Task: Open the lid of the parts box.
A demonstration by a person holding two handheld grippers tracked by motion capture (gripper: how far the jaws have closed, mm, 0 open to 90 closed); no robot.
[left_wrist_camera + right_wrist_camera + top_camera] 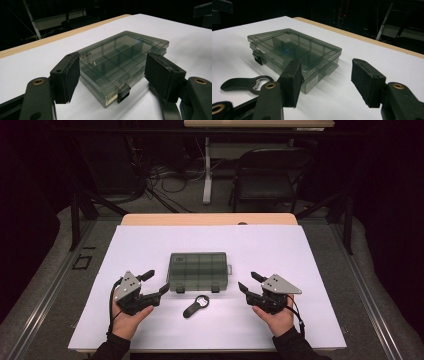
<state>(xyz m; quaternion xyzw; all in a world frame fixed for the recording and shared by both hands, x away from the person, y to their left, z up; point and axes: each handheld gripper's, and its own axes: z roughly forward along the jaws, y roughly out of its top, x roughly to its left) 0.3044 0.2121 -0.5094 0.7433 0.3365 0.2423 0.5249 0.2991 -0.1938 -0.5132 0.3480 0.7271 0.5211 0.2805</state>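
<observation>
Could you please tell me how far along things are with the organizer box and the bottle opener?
Nothing looks done yet: the organizer box lies closed, its front latches down, and the bottle opener lies on the table in front of it. Nothing is in hand; the left gripper and right gripper are open, flanking the box. All handling remains.

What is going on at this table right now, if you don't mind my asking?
A person holds a two-jaw gripper in each hand over a white table top. The left gripper and the right gripper are both open and hold nothing. Between them lies a closed, smoky clear compartment box, latches toward the person. A black bottle opener lies on the table just in front of the box. Nothing is gripped yet.
</observation>
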